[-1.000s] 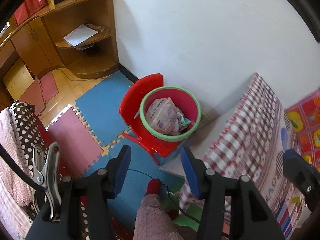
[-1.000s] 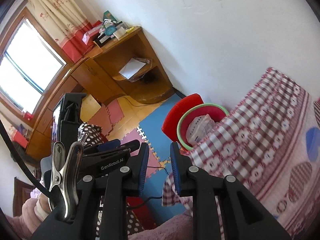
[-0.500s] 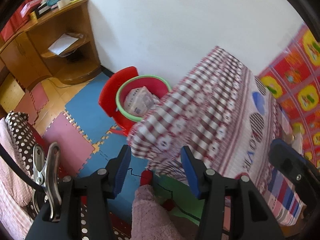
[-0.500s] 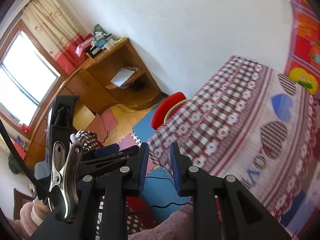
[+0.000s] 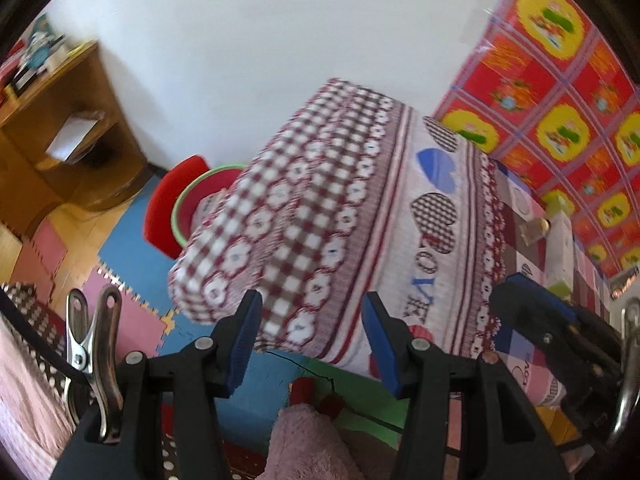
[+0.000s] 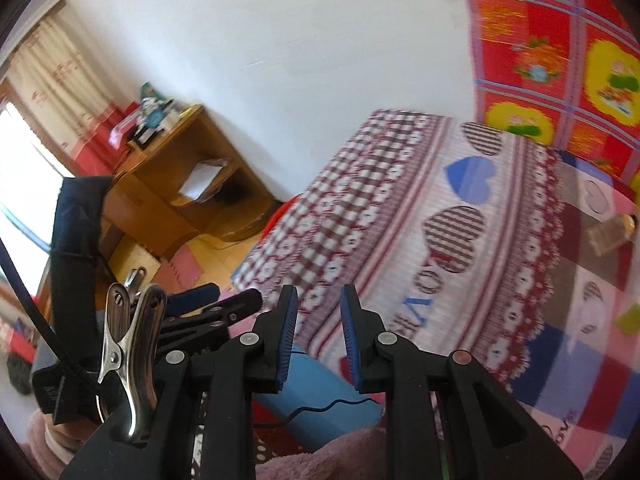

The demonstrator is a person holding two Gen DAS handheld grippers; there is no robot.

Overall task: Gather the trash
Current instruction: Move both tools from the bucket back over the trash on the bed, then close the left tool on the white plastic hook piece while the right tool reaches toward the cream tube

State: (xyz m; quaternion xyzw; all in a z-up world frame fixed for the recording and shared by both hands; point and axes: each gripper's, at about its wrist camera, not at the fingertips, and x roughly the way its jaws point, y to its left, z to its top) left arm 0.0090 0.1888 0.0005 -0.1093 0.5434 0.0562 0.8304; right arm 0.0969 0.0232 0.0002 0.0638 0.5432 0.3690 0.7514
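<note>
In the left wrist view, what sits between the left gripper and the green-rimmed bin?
The checked bedcover's corner overhangs, hiding part of the bin from the left gripper.

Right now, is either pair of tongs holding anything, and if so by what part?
Nothing is held. The left tongs stand open with only the patterned bedspread beyond them, and the right tongs have a narrow empty gap.

We see only a sliver of the green-rimmed bin (image 5: 188, 196) and its red chair (image 5: 168, 196); the bed's checked cover (image 5: 320, 208) hides the rest. Motion smears the red-and-yellow wall cloth (image 6: 560, 60). Small items on the bed (image 6: 610, 232) and clutter atop the wooden shelf (image 6: 154, 116) are too blurred to identify.
</note>
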